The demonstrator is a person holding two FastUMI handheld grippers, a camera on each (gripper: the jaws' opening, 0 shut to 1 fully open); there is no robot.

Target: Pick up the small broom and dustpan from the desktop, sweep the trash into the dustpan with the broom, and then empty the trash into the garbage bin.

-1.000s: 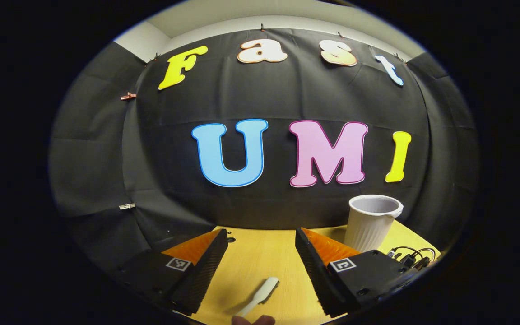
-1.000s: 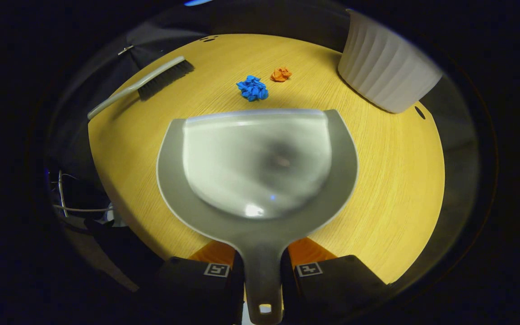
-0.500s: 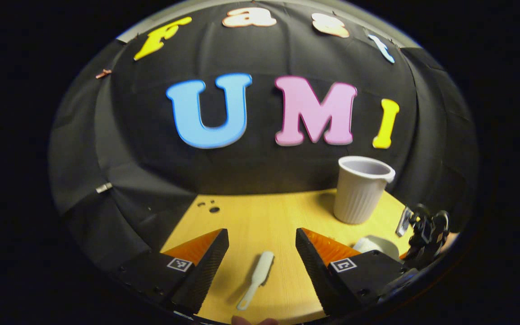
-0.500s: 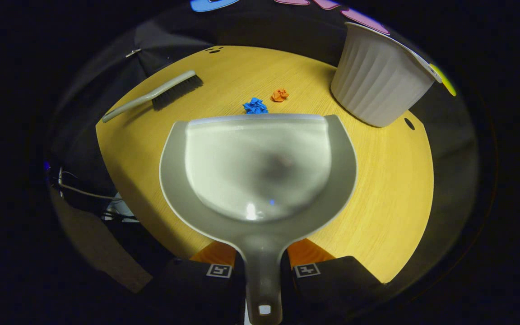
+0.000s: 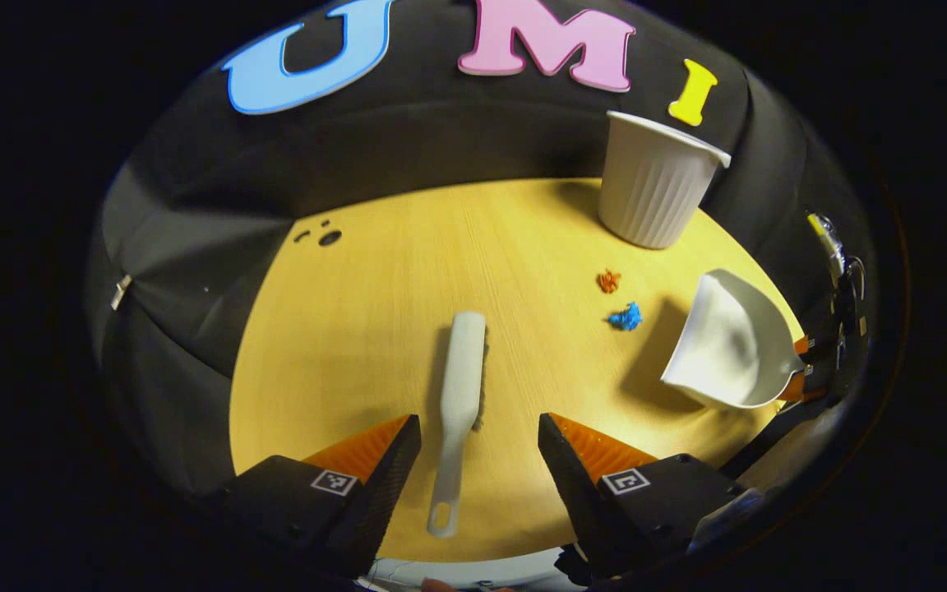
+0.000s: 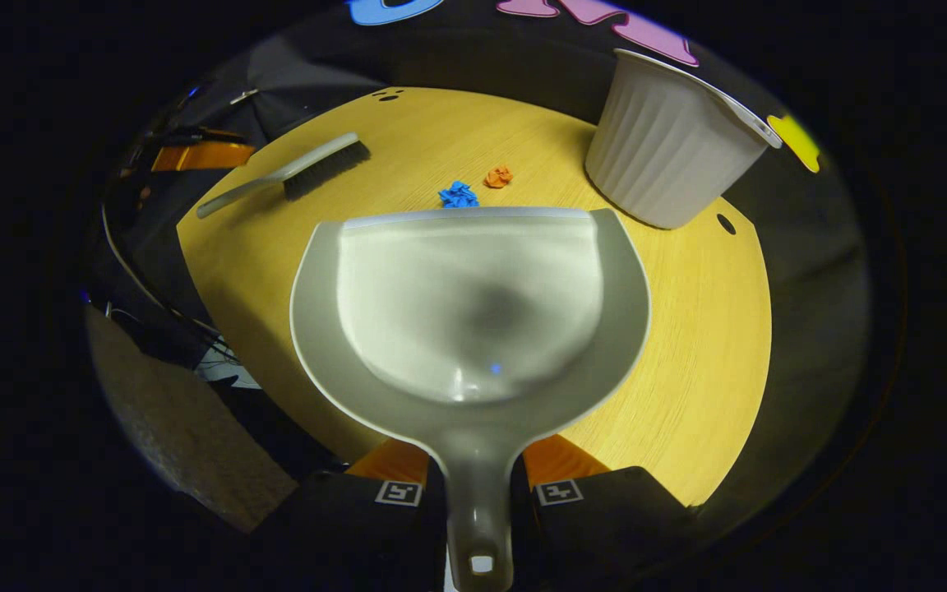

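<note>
Right gripper (image 6: 478,493) is clamped on the dustpan (image 6: 473,312) handle, both fingers pressing its sides, pan held out ahead over the round wooden table (image 6: 687,345). Just past the pan's far lip lies the blue paper scrap (image 6: 459,195), with the orange scrap (image 6: 498,176) close beside it, a touch farther and to the right. Far right stands the white ribbed bin (image 6: 662,156), upright on the table. Far left, the small broom (image 6: 288,173) lies flat, bristles pointing toward the middle, handle trailing off toward the table's left edge.
</note>
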